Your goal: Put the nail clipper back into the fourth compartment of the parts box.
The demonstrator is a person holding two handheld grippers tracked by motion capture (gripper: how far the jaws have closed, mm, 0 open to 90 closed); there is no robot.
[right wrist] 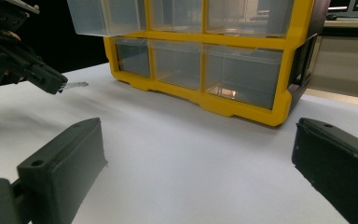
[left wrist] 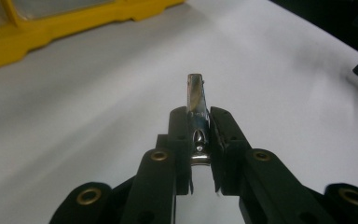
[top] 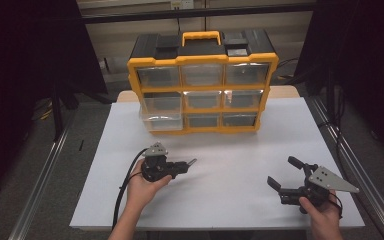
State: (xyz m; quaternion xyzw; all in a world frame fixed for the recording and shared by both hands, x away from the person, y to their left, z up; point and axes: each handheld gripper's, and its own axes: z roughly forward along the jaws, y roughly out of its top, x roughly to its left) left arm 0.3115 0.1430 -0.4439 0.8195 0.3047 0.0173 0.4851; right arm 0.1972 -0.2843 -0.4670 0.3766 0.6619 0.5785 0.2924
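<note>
The left gripper (left wrist: pixel 199 128) has its jaws closed on a small metal clip (left wrist: pixel 196 100). The clip is narrow, bright and chrome-like, with a rounded tip that projects forward past the jaw ends; its rear portion, which carries a small teardrop-shaped opening, sits clamped between the pads. In the high view the clip (top: pixel 192 162) points away from the left hand (top: pixel 145 186), toward the right side of the table, and is held above the surface. From the right gripper view it (right wrist: pixel 76 85) shows as a thin silver sliver ahead of the far gripper's jaws.

The right gripper (top: pixel 283 173) has its jaws spread wide with nothing between them, held by the right hand (top: pixel 324 216) near the table's front right corner.

Ahead of both grippers stands a yellow and black drawer organizer (top: pixel 202 80) with nine clear drawers in three rows. The lower left drawer (top: pixel 161 121) protrudes slightly from the frame. Open tabletop lies between the gripper tips and the organizer's base, and also between the two grippers, which are well apart.

The white table surface (top: pixel 230 150) is flat and matte. Beyond its edges are metal rails, grey floor and dark curtains on both sides.
</note>
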